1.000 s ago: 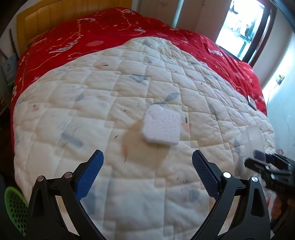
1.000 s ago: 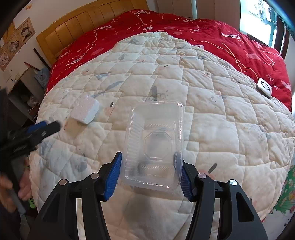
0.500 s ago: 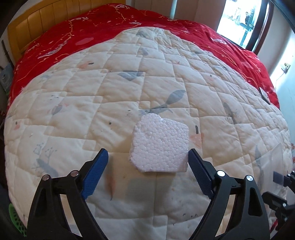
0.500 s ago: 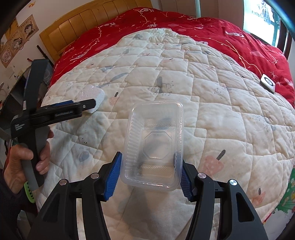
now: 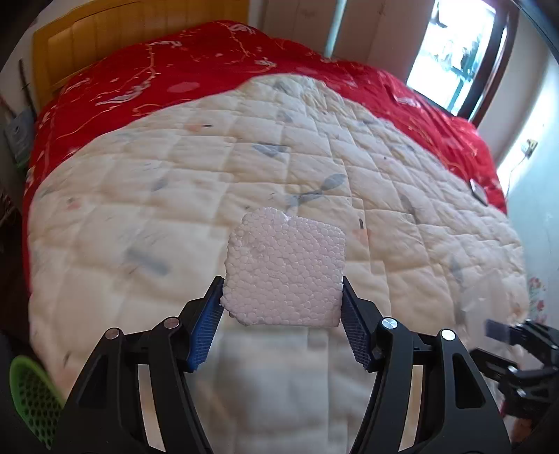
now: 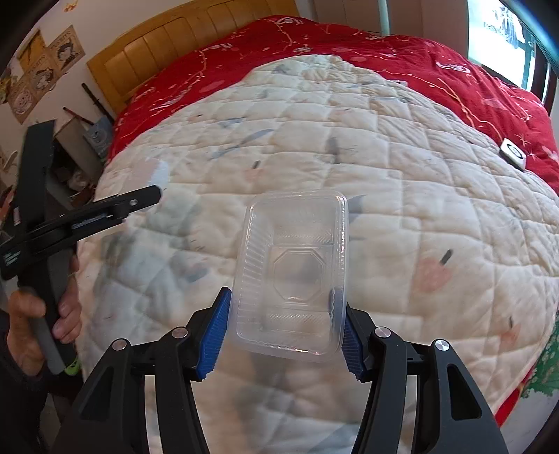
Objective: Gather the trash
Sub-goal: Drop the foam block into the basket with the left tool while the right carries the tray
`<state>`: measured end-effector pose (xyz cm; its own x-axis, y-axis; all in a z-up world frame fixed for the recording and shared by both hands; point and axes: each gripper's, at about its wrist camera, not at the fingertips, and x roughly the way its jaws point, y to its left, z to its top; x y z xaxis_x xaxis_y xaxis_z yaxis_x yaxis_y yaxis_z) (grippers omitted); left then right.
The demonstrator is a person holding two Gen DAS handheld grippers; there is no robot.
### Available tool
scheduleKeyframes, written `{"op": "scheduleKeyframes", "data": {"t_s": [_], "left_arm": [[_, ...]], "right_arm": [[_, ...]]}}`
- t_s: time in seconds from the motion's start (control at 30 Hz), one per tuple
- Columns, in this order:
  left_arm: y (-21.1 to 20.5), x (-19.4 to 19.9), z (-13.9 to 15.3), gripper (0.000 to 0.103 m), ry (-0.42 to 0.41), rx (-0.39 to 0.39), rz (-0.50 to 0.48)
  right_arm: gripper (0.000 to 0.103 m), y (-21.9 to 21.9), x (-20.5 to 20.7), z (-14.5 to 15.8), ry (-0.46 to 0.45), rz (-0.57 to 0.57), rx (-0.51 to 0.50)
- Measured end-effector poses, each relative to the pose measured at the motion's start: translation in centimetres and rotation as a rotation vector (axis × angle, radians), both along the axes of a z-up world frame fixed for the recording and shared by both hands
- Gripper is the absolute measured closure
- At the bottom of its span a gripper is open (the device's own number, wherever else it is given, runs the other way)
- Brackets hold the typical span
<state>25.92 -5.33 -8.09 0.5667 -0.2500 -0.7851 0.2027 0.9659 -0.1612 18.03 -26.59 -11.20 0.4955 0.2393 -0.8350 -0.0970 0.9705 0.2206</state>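
in the left wrist view we see the left gripper [image 5: 282,307] with its blue pads [image 5: 205,331] pressed against both sides of a white foam block [image 5: 284,269]. its jaws have just been closing, and the block now sits clamped between them by its near edge, its far part sticking out ahead of the fingers. behind it spreads a cream quilt [image 5: 174,209] laid over a red blanket [image 5: 209,66], with a yellow wooden headboard [image 5: 122,24] at the far end and a bright window [image 5: 454,49] at the upper right. a small dark flat thing [image 5: 478,190] lies at the quilt's right edge; we cannot tell what it is. a green perforated object [image 5: 31,394] shows at the lower left corner, and part of the other black tool shows blurred at the lower right.

in the right wrist view the right gripper [image 6: 281,331] is closed on a clear plastic tray [image 6: 293,272], its pads gripping the tray's long sides near the close end, with the open side facing the camera. the same quilt [image 6: 419,209] and red blanket [image 6: 384,52] lie behind. a white device [image 6: 513,153] with a dark ring rests on the blanket at the right. at the left a hand [image 6: 38,324] grasps the black handle of the other tool, whose arm reaches over the quilt. posters [image 6: 38,66] hang on the wall beside the headboard [image 6: 174,38].
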Motion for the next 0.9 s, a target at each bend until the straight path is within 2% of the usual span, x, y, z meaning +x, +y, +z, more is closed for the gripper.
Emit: {"op": "scheduleKeyframes", "data": {"t_s": [0.2,0.4,0.6,0.9], "left_arm": [[5.3,-5.2,2.4,0.04,-0.04,0.004,0.081],[12.0,-11.0,4.2,0.04,-0.067,0.013,0.22],[18.8,-16.9,3.5,0.04,-0.034,0.025,0.367],[26.7,-21.8,1.6,0.04,0.019,0.004,0.537]], "right_arm": [[0.048,3.2,-2.0,0.8,-0.011,0.051,0.024],[0.048,7.7,-4.1,2.1,-0.029,0.129,0.05],[0.048,12.1,-5.6,2.9,-0.039,0.218,0.063],[0.048,18.9,-7.1,4.1,-0.057,0.344,0.064]]}}
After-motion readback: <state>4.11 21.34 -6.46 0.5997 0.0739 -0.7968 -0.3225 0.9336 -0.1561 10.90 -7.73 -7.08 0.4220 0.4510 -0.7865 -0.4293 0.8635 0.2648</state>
